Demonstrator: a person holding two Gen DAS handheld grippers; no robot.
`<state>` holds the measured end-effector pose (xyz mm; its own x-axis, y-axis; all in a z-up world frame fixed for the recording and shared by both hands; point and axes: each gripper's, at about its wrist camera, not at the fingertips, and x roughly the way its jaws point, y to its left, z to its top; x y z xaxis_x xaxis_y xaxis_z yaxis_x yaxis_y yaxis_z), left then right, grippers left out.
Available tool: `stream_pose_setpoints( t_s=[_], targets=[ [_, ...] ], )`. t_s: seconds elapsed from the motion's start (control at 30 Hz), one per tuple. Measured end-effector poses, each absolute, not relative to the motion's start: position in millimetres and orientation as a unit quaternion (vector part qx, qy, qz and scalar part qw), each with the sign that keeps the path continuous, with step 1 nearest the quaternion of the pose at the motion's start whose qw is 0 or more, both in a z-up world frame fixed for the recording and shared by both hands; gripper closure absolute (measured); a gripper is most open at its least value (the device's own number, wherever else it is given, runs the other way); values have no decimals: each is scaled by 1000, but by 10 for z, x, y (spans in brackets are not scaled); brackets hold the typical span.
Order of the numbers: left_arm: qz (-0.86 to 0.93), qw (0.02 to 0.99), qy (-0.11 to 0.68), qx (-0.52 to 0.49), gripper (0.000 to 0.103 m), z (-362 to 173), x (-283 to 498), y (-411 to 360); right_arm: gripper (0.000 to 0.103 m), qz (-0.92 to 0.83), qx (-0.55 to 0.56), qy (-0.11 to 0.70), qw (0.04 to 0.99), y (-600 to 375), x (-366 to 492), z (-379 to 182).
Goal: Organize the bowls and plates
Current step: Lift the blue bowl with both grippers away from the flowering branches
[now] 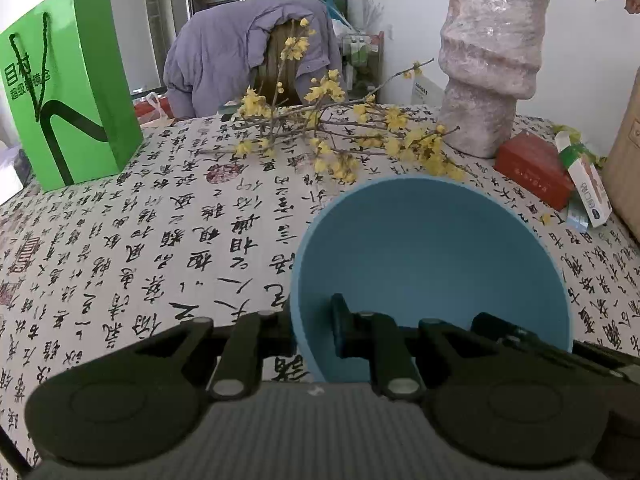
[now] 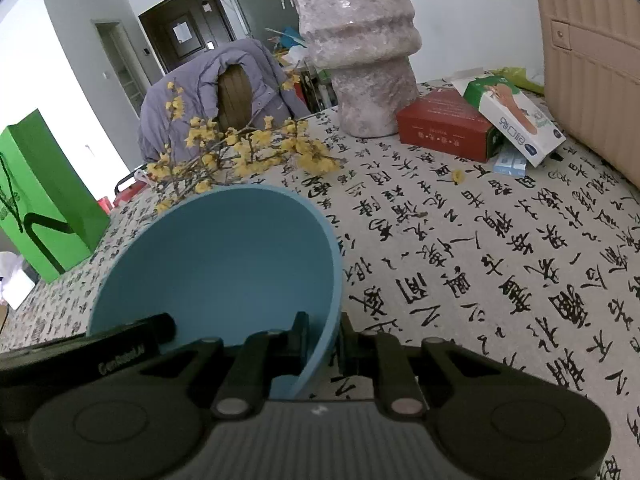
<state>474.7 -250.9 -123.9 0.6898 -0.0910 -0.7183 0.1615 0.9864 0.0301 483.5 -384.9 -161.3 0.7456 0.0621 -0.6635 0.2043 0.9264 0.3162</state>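
A blue bowl (image 1: 432, 264) fills the lower right of the left wrist view. My left gripper (image 1: 314, 332) is shut on its left rim, one finger inside and one outside. The same blue bowl (image 2: 216, 264) fills the lower left of the right wrist view. My right gripper (image 2: 324, 340) is shut on its right rim, one finger inside and one outside. The bowl is held between both grippers above the calligraphy tablecloth (image 1: 160, 240). No plates are in view.
Yellow flower branches (image 1: 332, 136) lie just beyond the bowl. A tall pink vase (image 1: 488, 64) stands at back right, with a red box (image 1: 536, 168) and a white-green carton (image 1: 584, 180) beside it. A green bag (image 1: 64, 88) stands back left. A jacket-draped chair (image 1: 252, 56) is behind the table.
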Motion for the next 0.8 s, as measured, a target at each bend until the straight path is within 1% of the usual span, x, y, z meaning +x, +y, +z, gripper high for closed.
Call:
stream_pose_setpoints(
  t_s=[0.8],
  targets=[
    [-52, 939, 335, 64, 87, -965, 4454, -2481, 89, -24, 192, 324, 926, -3783, 4663, -1428]
  ],
)
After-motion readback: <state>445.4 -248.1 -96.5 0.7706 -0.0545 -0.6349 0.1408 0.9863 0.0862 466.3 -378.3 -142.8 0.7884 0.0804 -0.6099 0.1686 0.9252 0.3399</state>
